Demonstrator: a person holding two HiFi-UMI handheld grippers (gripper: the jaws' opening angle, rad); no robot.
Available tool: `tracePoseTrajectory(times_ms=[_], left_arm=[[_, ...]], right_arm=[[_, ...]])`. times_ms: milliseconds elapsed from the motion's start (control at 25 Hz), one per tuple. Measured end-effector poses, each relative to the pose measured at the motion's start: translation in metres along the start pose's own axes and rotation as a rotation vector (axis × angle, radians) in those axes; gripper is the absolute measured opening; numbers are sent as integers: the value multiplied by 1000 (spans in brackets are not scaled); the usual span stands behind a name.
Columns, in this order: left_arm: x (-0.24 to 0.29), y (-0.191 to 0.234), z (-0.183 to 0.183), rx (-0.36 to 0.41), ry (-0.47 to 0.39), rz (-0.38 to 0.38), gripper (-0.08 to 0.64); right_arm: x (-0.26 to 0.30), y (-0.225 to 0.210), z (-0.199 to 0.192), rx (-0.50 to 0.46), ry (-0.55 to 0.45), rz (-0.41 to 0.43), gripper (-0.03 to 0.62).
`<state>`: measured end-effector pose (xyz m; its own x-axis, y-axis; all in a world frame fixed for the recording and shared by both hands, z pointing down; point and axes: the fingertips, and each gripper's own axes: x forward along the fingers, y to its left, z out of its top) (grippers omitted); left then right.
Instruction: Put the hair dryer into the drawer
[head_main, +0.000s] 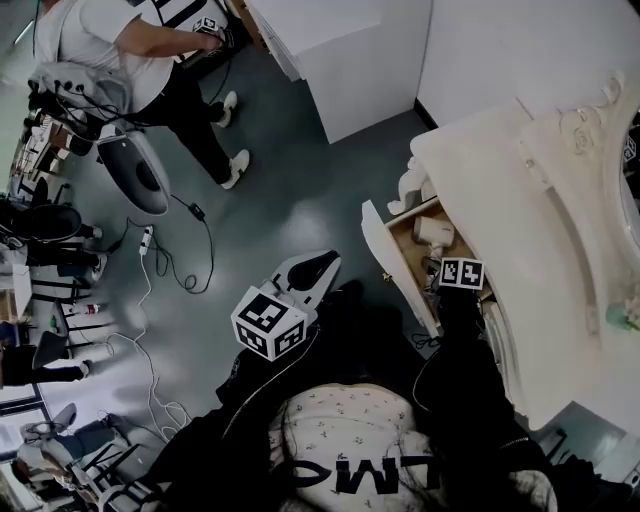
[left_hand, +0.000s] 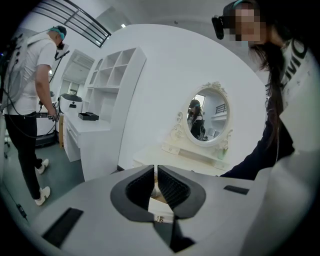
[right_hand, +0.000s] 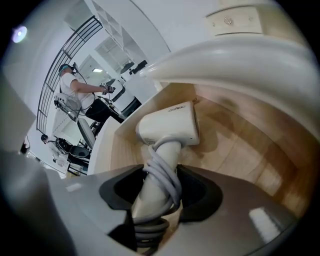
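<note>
**Right tool (right_hand: 160, 186): dryer (right_hand: 167, 127) at the drawer (right_hand: 250, 150)**

Right tool: the jaws stand wide and pinch the dryer's handle, one pad on each side. A grey cord (right_hand: 167, 175) is wound round the handle and passes between the pads. The dryer's head points away from the tool and sits inside the drawer's walls, over the wooden bottom. Whether the head touches the bottom cannot be told.

Drawer: pulled open from the cream bench (head_main: 500, 190). In the head view the dryer shows pale inside it, just beyond the right tool's marker cube.

Left tool (left_hand: 156, 175): the jaws are pressed almost together, with only a thin slit between the pads. It is held over the dark floor (head_main: 300, 170), to the left of the drawer front and apart from it. It points toward the bench and its oval mirror (left_hand: 207, 120).

Background: a person (head_main: 150, 50) stands at the far side of the room.
</note>
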<state>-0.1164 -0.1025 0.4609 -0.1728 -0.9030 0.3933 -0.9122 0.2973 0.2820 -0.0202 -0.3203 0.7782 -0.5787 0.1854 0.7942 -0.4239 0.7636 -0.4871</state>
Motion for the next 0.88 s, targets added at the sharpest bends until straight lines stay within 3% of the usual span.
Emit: tracePoseTrajectory(times_ms=[320,640,880], left_arm=[[5,13,5,9,10,-8,2],[10,24,6,-2,22,-33,1],[20,31,9,1,21,-76,2]], right_arm=[[15,-13,-13,-94,53,-116,221],[7,-10,-28,-186,120,-136,245],[-32,-9,-6,-157,-15,-176,245]])
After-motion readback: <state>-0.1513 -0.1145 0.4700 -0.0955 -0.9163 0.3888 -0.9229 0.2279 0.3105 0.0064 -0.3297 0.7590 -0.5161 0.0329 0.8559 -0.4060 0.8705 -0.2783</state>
